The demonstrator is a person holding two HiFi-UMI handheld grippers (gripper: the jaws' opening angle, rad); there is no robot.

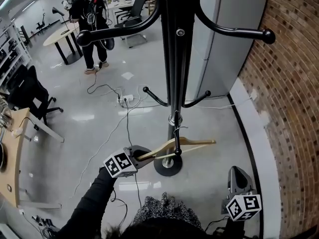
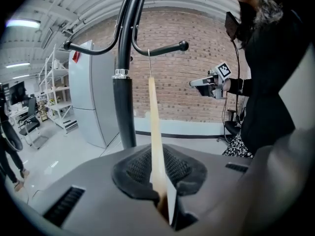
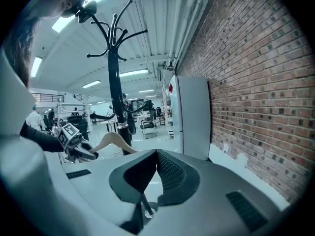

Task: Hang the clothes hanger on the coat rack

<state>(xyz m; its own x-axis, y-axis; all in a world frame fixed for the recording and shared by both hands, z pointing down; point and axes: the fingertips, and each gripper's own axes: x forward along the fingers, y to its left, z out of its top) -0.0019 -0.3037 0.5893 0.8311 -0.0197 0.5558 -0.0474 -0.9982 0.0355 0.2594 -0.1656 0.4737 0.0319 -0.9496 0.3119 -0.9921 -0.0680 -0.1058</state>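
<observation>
A black coat rack [image 1: 172, 59] stands on a round base [image 1: 168, 166] in front of me. My left gripper [image 1: 144, 155] is shut on one end of a pale wooden clothes hanger [image 1: 179, 145], which lies across the pole low down. In the left gripper view the hanger [image 2: 153, 132] runs edge-on up from the jaws, and its wire hook [image 2: 149, 58] reaches a curved rack arm [image 2: 165, 48]; whether it rests on it I cannot tell. My right gripper [image 1: 238, 172] hangs at the lower right, away from the rack, its pads [image 3: 172, 173] together on nothing.
A brick wall [image 1: 294, 108] and a grey cabinet [image 1: 224, 39] close off the right side. A power strip [image 1: 124, 99] with trailing cables lies on the floor left of the rack. A person [image 1: 89, 29] stands by a round table [image 1: 62, 36] far back. A desk [image 1: 12, 153] is at the left.
</observation>
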